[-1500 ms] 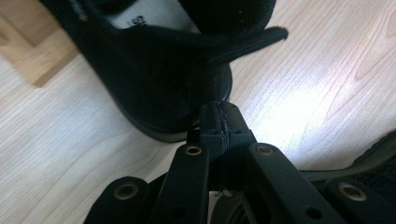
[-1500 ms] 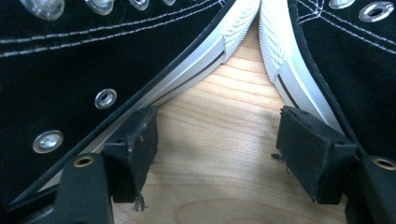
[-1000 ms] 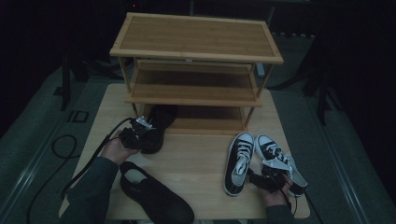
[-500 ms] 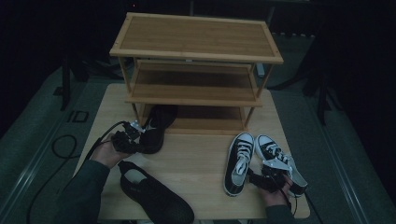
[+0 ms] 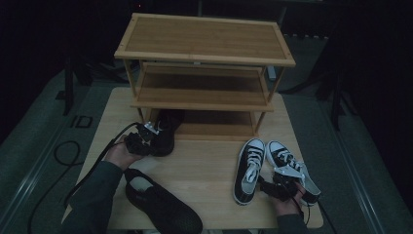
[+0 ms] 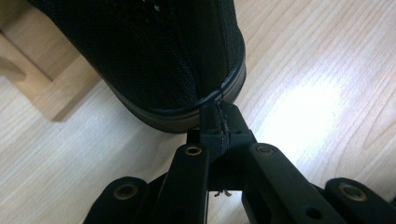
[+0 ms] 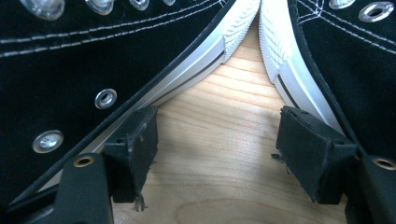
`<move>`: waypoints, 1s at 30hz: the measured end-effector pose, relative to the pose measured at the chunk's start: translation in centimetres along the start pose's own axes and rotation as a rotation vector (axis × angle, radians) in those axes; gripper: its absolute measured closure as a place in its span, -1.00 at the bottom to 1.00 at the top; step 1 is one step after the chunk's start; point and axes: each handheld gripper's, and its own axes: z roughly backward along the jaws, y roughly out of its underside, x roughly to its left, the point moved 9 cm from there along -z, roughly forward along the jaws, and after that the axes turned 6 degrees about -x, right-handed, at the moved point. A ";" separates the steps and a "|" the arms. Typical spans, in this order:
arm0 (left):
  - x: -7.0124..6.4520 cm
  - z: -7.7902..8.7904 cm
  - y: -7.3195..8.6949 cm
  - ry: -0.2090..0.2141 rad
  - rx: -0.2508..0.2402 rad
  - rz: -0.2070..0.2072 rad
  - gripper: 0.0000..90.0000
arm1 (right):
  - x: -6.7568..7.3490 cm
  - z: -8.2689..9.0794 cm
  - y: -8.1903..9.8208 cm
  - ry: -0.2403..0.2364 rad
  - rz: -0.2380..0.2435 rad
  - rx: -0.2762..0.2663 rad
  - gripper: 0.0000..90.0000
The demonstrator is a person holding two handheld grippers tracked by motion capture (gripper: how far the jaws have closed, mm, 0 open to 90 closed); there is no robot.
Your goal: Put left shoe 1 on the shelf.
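Tongs first: the right gripper (image 7: 219,154) stands spread wide with bare table between its jaws, parked in the gap between two black canvas sneakers (image 5: 249,168). Its own view shows their white soles converging. Farther off, the left gripper (image 6: 219,122) has clenched onto the heel rim of a black mesh shoe (image 6: 154,51) at the bamboo shoe rack (image 5: 204,34), hand barely shifted since.

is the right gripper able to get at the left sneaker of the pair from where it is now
Probably yes. The right gripper sits with its jaws open between the two black-and-white sneakers, and the left sneaker lies right beside one jaw with only bare table between. The right sneaker crowds the other jaw.
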 end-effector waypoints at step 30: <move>1.6 -2.6 -3.9 -0.066 -0.021 -0.060 1.00 | 0.0 0.0 0.0 0.000 0.000 0.000 -0.36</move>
